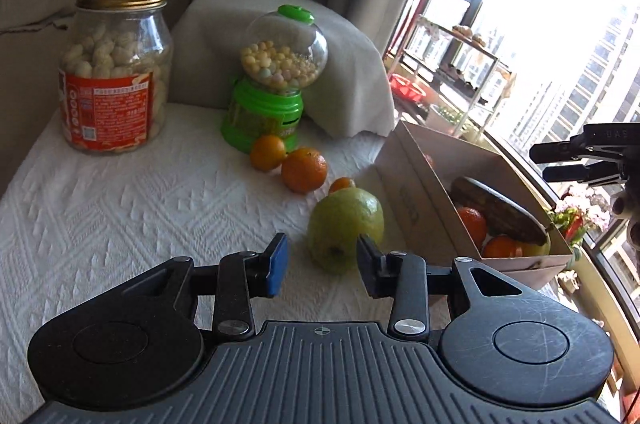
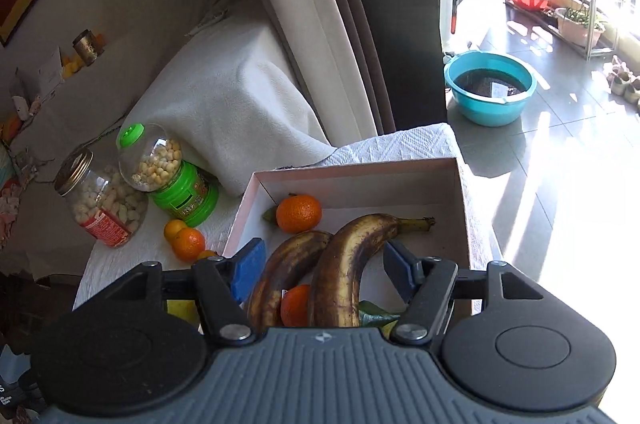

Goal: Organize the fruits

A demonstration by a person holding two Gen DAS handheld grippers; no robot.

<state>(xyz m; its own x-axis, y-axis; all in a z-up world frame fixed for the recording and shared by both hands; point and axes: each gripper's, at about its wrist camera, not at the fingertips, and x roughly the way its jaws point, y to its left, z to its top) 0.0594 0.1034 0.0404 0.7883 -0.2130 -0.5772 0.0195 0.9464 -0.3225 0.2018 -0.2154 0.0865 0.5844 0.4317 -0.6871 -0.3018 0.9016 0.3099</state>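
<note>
A green apple (image 1: 345,224) lies on the white cloth just beyond my open left gripper (image 1: 322,262), partly between its fingertips. Three small oranges (image 1: 304,169) lie behind it; they also show in the right wrist view (image 2: 188,242). The white cardboard box (image 1: 416,184) at the right holds two browned bananas (image 2: 352,264) and oranges (image 2: 299,213). My right gripper (image 2: 320,270) is open and hovers above the box (image 2: 360,176), over the bananas. It shows at the far right of the left wrist view (image 1: 576,160).
A glass jar of peanuts (image 1: 114,72) and a green candy dispenser (image 1: 272,80) stand at the back of the table. A towel-covered block (image 2: 224,104) sits behind them. The table edge lies just right of the box; a blue basin (image 2: 490,88) stands on the floor beyond.
</note>
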